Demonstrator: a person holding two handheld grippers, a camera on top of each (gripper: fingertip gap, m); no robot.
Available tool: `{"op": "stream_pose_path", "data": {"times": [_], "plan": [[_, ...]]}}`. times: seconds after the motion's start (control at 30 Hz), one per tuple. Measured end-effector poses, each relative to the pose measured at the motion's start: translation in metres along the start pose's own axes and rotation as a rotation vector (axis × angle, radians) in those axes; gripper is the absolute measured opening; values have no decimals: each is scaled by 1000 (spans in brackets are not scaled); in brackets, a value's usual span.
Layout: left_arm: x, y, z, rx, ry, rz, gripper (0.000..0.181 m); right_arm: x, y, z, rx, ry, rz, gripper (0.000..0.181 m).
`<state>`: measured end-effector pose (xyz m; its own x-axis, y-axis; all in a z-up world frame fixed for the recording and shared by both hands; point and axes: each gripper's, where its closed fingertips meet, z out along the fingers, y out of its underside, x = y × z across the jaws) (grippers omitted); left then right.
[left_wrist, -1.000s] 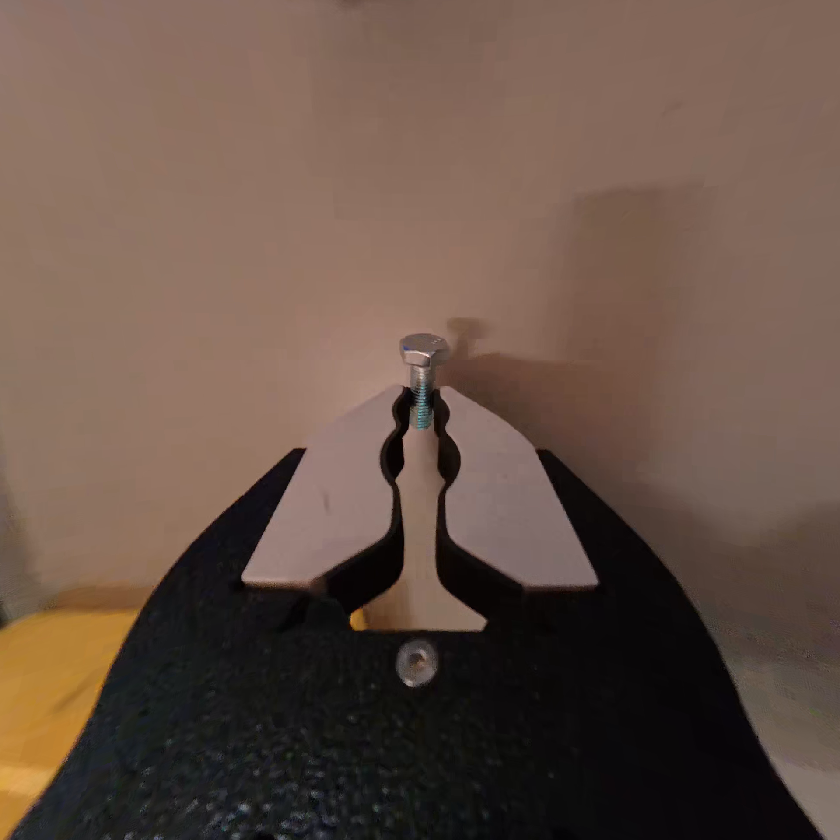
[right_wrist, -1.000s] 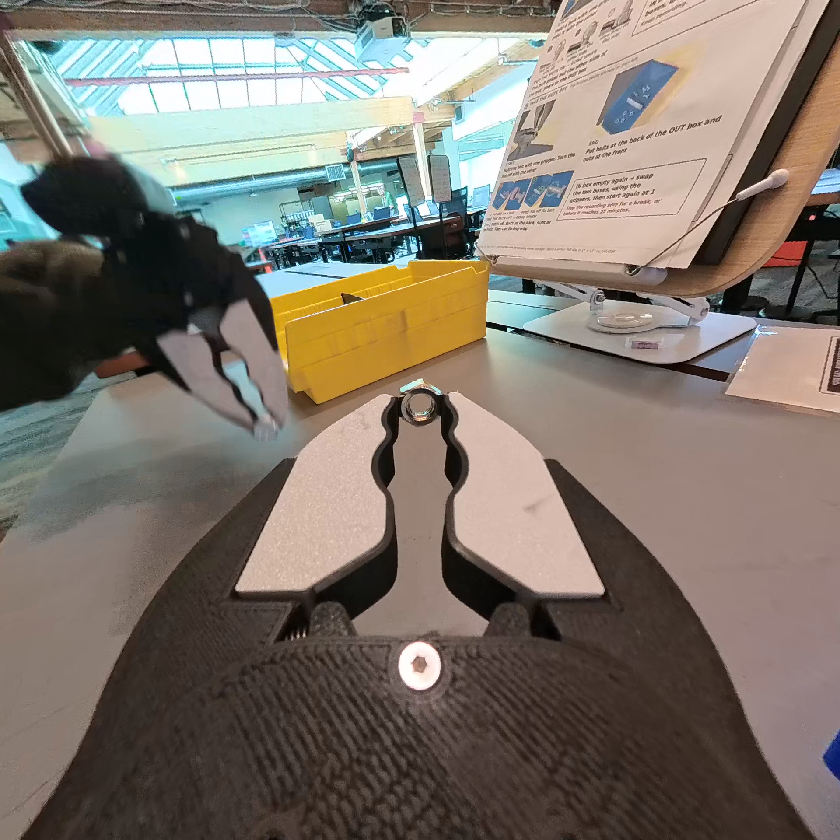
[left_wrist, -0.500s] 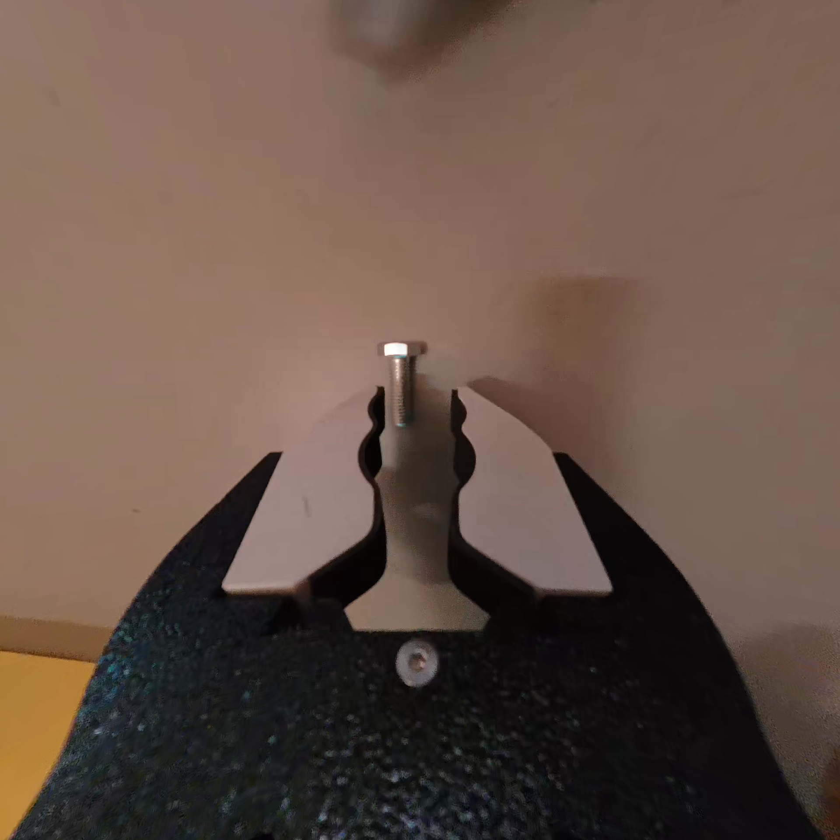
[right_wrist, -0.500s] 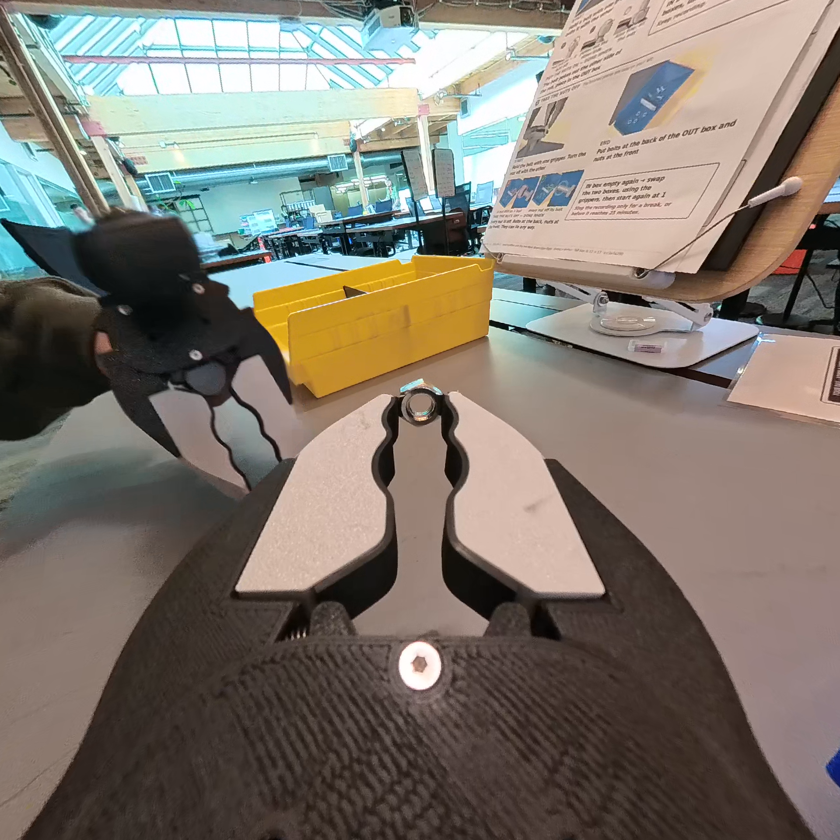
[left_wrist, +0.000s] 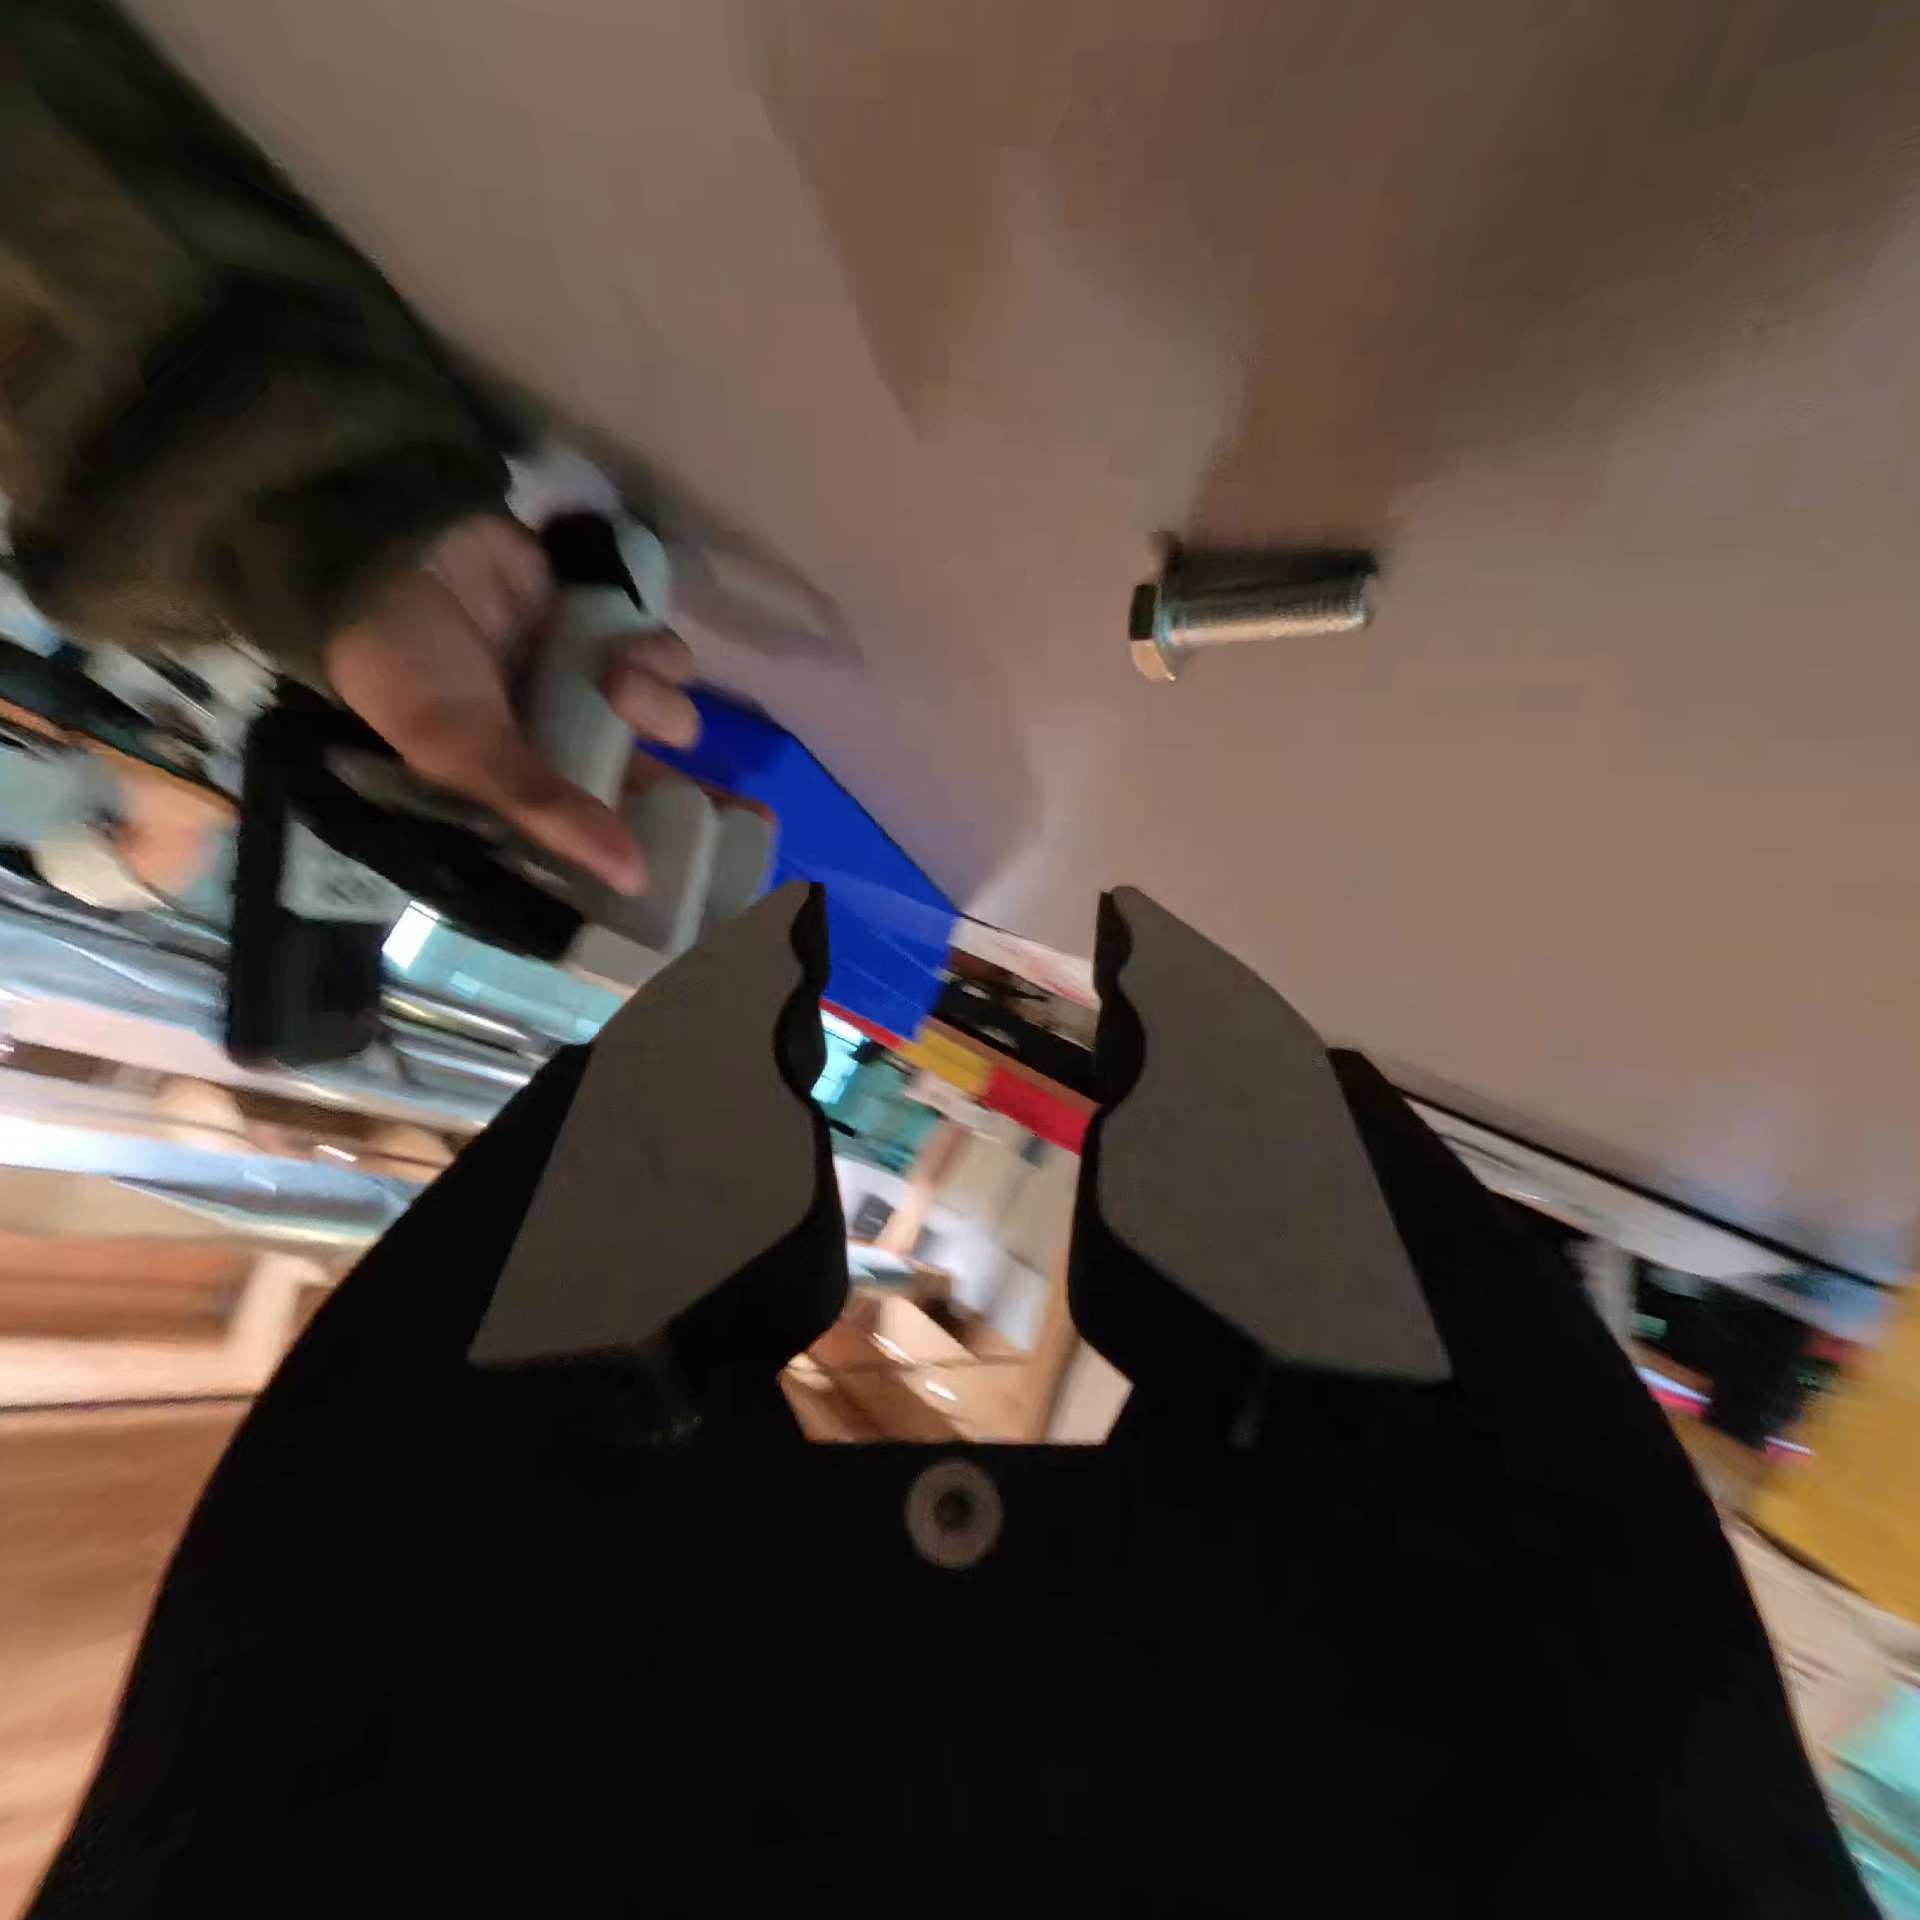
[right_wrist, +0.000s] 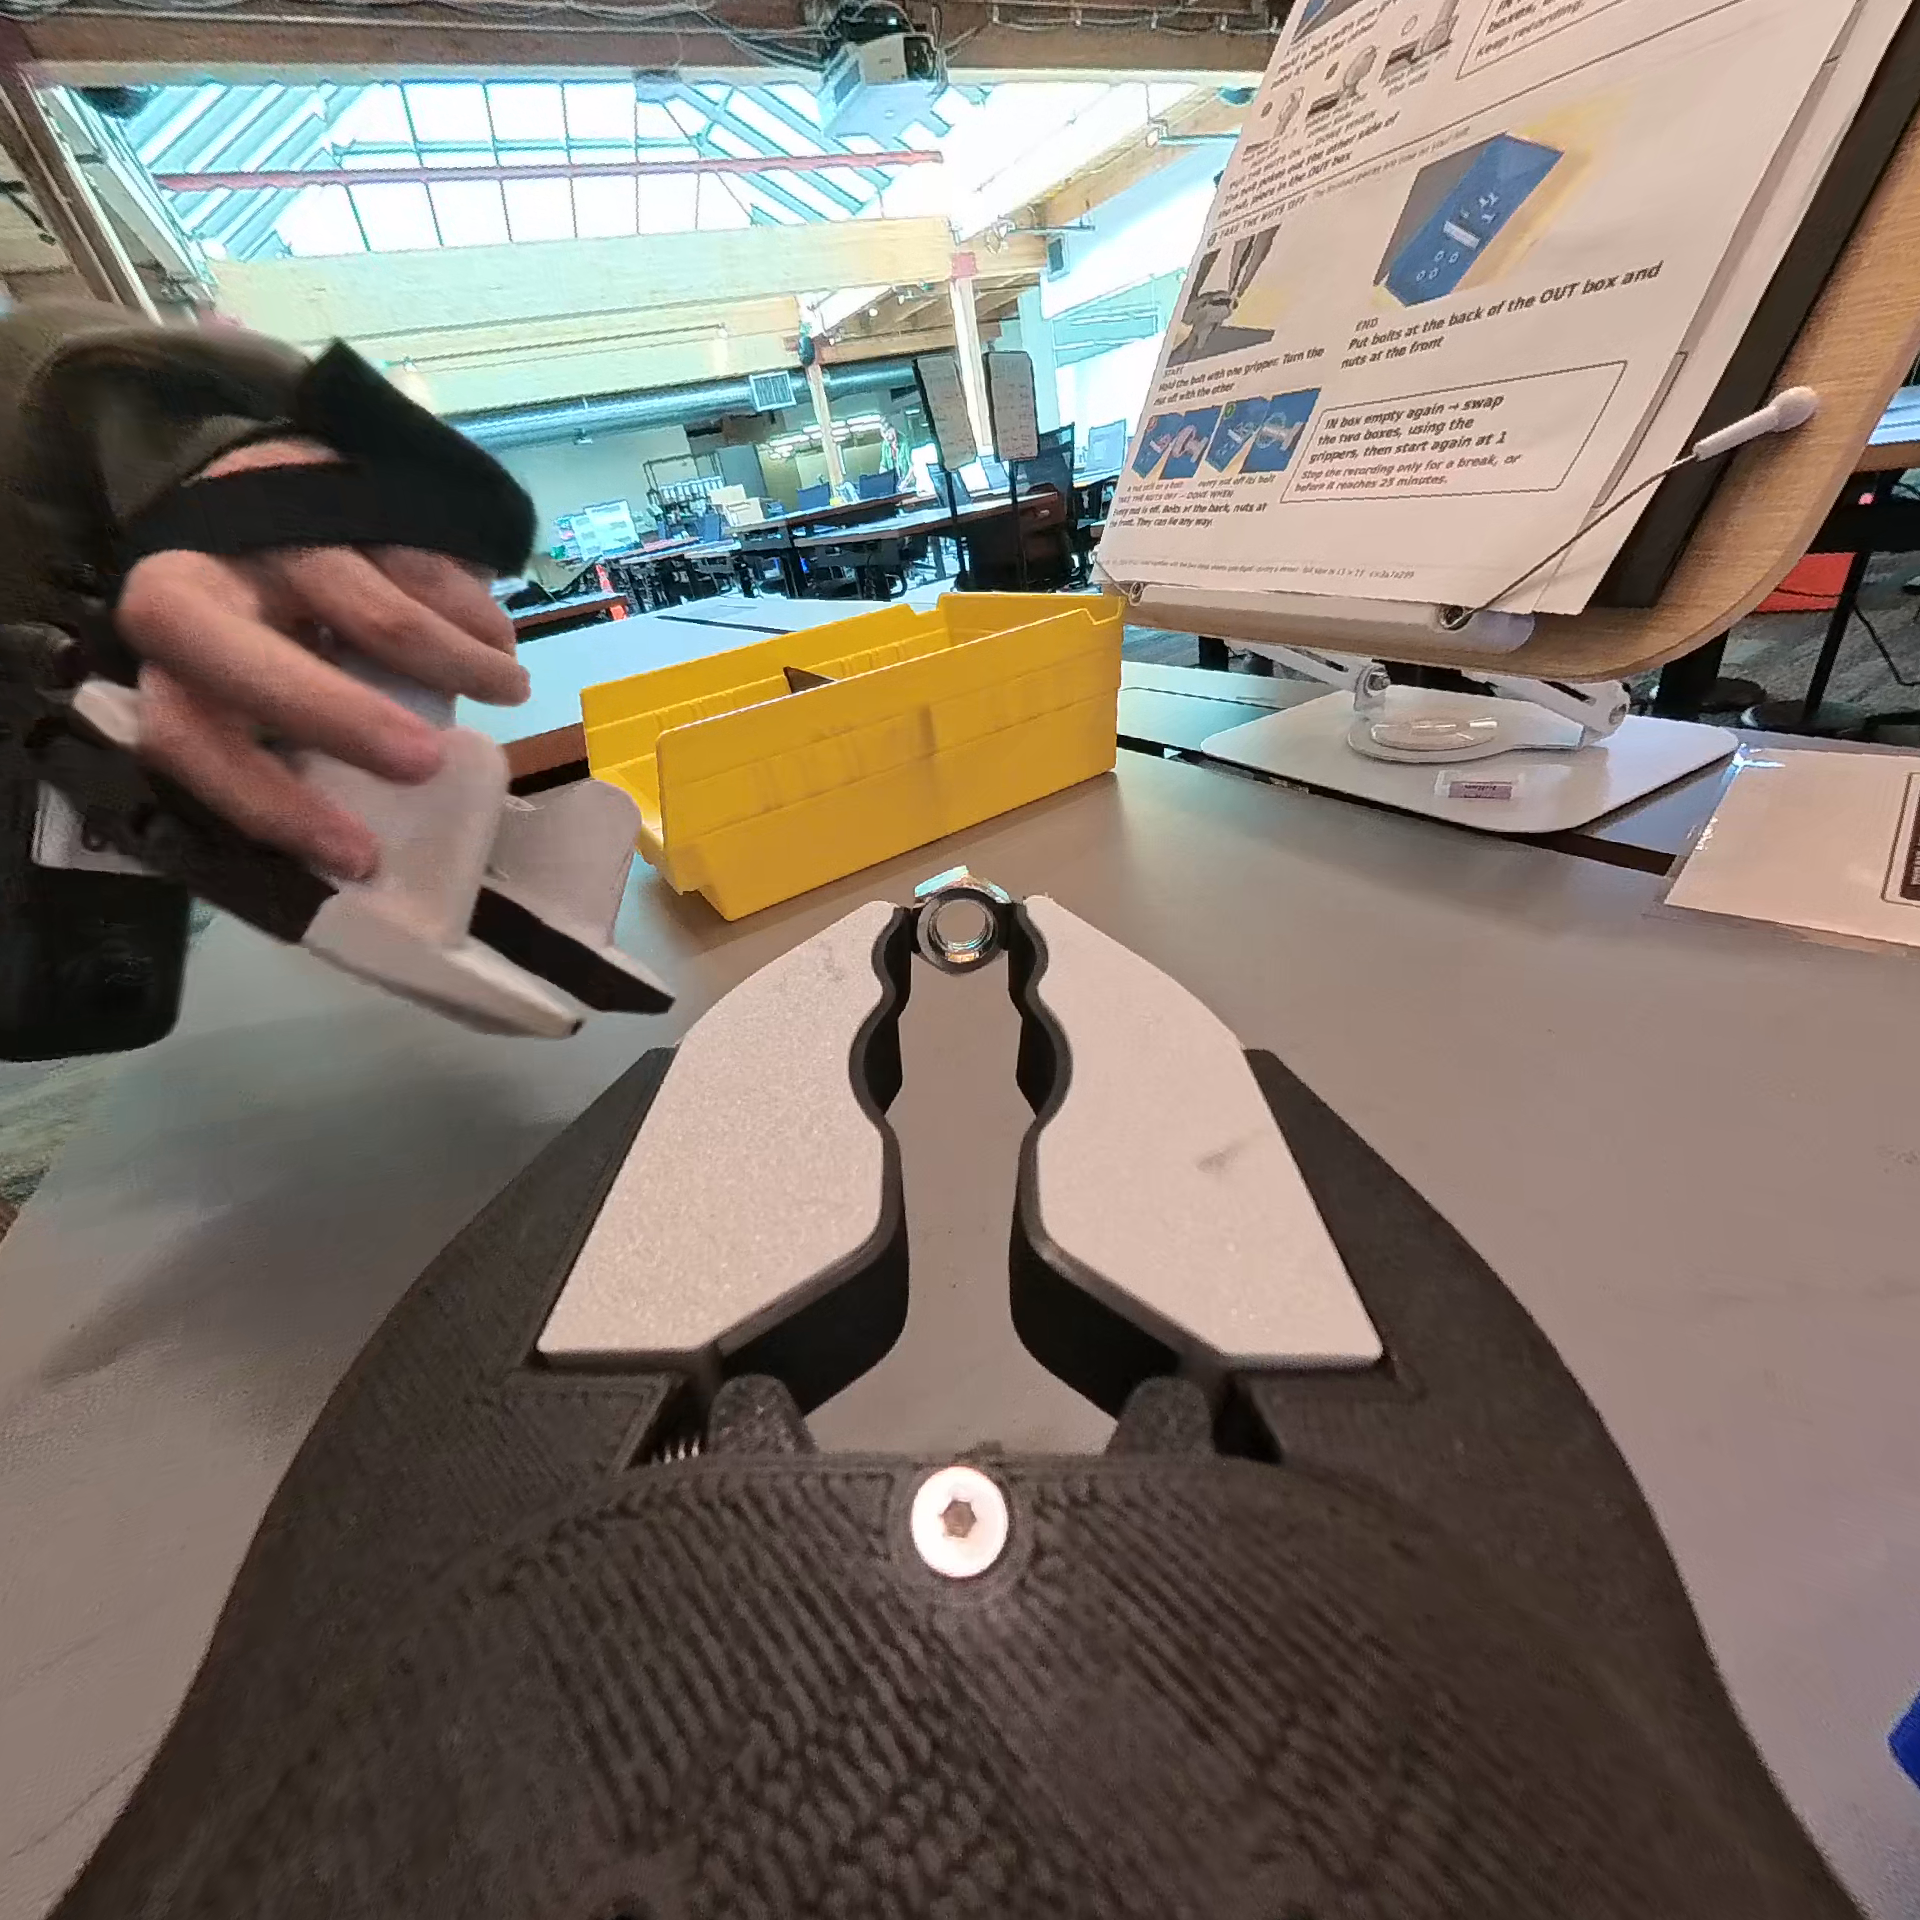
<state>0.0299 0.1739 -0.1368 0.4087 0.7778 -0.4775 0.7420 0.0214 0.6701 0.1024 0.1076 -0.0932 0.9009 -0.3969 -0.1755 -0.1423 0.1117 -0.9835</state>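
The right claw is clamped on one silver hex nut, pinched at the very tips of its two grey fingers with the threaded hole facing the camera, just above the grey table. Beyond the tips and slightly left stands one yellow bin with a divider inside, resting on the table. To the right of that, farther back, one tilted stand carries one printed sheet, and a second paper lies flat at the table's right edge. Left of the right claw, a person's hand grips the left claw, seen from the side and blurred. In the left wrist view, the left claw has its two dark fingers spread apart with nothing between them. One silver bolt lies on its side on the table ahead of the tips and to the right, well clear of both fingers. Off to the left, the other hand holds the right claw, blurred, and one blue box sits just beyond the left finger's tip.
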Motion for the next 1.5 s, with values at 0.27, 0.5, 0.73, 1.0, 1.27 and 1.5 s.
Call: {"op": "stream_pose_path", "data": {"times": [0.27,0.5,0.73,1.0,1.27,1.5], "plan": [[18,-37,12,207,88,153,17,1,-1,-1,5,-1,11,18],[32,-42,29,220,198,83,0,5,-3,-2,22,0,43,18],[31,-17,23,170,325,-377,23,5,-3,-2,24,0,48,18],[64,0,11,210,389,-315,52,4,-2,-1,10,-6,37,18],[68,-24,20,255,347,-49,40,5,-3,-2,19,-6,51,18],[81,-21,25,175,579,-417,15,5,-2,-2,19,-8,54,18]]}}
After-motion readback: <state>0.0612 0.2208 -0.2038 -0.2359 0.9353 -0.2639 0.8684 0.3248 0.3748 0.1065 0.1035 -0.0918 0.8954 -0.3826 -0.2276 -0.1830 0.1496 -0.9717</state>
